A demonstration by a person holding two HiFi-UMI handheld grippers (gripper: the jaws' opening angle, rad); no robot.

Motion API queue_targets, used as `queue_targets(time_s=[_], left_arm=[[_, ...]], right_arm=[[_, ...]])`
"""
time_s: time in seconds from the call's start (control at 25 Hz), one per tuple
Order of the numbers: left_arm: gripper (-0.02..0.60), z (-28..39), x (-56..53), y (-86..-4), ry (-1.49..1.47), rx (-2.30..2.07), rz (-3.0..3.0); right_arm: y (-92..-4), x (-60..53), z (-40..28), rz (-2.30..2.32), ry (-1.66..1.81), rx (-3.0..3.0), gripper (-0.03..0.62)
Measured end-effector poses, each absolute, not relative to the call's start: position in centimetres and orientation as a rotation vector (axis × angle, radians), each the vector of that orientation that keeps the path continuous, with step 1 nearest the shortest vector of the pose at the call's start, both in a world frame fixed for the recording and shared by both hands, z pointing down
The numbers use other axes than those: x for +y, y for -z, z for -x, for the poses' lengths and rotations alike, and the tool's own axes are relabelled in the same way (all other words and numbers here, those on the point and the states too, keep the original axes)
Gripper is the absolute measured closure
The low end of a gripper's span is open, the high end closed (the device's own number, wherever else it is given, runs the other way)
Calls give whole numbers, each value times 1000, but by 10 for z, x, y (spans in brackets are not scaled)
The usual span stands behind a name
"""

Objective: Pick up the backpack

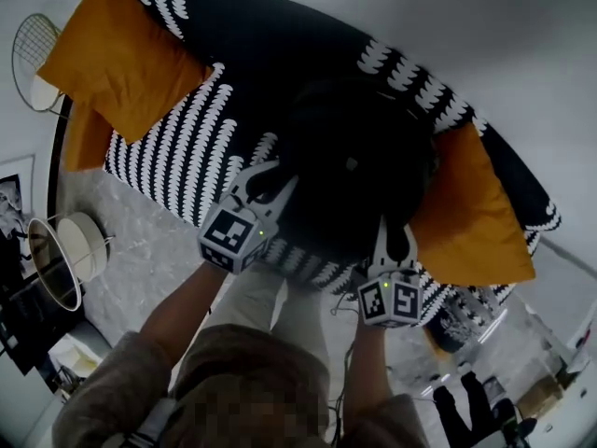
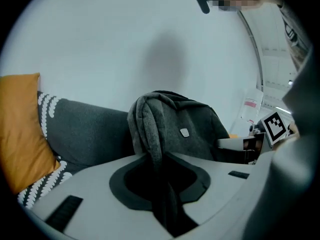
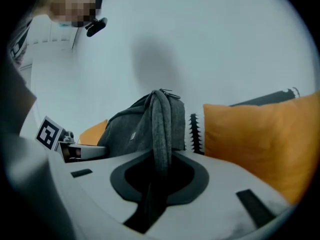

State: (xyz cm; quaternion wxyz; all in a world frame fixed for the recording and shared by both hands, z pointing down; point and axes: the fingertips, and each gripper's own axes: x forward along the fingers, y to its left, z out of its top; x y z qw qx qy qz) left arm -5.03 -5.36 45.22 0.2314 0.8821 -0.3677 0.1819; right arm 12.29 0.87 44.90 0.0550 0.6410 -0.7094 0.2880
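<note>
- Grey fabric fills both my claws: each one is clenched on a shoulder strap of the backpack [image 1: 354, 157].
- Both my forearms [image 1: 182, 311] reach forward side by side from the bottom of the head view. They are bare beyond brownish sleeves [image 1: 112, 390], and the claws aim at the sofa [image 1: 187, 147], tipped slightly downward.
- My left claw [image 1: 268, 177] sits at the bag's left edge. My right claw [image 1: 393, 233] sits at its near right side, lower in the head view.
- One strap [image 2: 150, 129] drops from the bag's top straight down between the left jaws. The other strap [image 3: 162, 129] does the same between the right jaws.
- A small pale tab [image 2: 184, 132] sits on the bag's face, too small to read. The marker cubes [image 1: 233, 236] carry only black-and-white squares.
- The backpack hangs directly ahead of both claws and just beyond them, against a white wall [image 2: 125, 44].
- It sits over the black-and-white patterned seat, between the left cushion [image 1: 121, 54] and the right cushion [image 1: 471, 217], both orange. I cannot tell whether its bottom touches the seat.
</note>
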Motion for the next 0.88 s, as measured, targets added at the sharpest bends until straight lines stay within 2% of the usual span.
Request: queue_targets(time_s=[0.48,0.88], left_arm=[[508,56,1,-237,-448,-1131,-2515],[508,48,68,-173,-428,-1178,-2539]], right_arm=[[-246,62,-117,-1963,-783,-2260,542],[-181,117,-129,-1917,-718,-2320,542]])
